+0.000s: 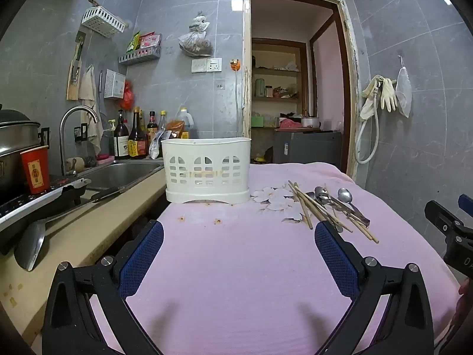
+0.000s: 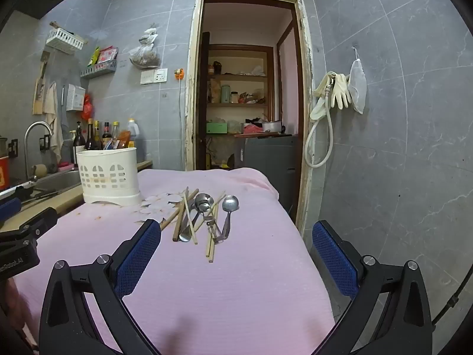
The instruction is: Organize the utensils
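Closest in, the left gripper hangs just over the pink cloth, blue-padded fingers spread wide, nothing between them. Straight ahead of it stands the white utensil holder, a slotted plastic caddy with arched cut-outs and a faint orange smear across its front, upright at the cloth's far edge beside the steel sink. Off past its right finger lies the utensil pile.

Over on the right gripper, same story: claw released, fingers wide apart, empty. Dead ahead, between and just beyond its fingertips, the pile sits in a loose heap: pale wooden chopsticks crossed at angles, with metal spoons tangled among them, bowls pointing away, one round-bowled spoon on the right side of the heap. The holder is ahead and to this claw's left, well apart from the pile.
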`<action>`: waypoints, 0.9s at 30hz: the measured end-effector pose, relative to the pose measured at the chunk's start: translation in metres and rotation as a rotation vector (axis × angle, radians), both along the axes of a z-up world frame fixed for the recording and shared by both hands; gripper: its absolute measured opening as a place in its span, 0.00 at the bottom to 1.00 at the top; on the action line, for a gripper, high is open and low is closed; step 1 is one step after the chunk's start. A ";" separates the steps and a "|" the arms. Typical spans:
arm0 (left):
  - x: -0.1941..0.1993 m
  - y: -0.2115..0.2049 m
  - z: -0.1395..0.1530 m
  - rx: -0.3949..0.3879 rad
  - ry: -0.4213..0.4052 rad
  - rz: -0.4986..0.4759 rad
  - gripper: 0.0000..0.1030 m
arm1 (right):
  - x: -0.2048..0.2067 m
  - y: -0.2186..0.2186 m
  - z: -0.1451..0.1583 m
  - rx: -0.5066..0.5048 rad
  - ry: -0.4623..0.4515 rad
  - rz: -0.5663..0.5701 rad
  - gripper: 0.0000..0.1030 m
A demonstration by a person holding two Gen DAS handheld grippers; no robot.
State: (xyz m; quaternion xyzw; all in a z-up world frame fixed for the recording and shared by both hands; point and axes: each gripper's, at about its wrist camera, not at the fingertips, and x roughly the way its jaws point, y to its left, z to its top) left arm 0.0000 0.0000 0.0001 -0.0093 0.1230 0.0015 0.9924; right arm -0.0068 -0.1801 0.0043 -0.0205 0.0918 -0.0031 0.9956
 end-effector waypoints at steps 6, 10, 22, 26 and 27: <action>0.000 0.000 0.000 -0.002 0.000 -0.004 0.97 | 0.000 0.000 0.000 0.003 0.003 0.000 1.00; 0.000 0.002 -0.003 -0.005 0.002 -0.008 0.98 | 0.000 0.000 0.000 0.004 0.002 0.001 1.00; 0.003 0.004 -0.002 -0.005 0.008 -0.008 0.97 | 0.001 0.000 -0.001 0.001 0.002 0.001 1.00; 0.003 0.004 -0.002 -0.005 0.008 -0.007 0.98 | 0.001 0.000 -0.002 0.001 0.002 0.002 1.00; 0.003 0.004 -0.002 -0.005 0.009 -0.007 0.98 | 0.001 0.001 -0.002 0.000 0.002 0.002 1.00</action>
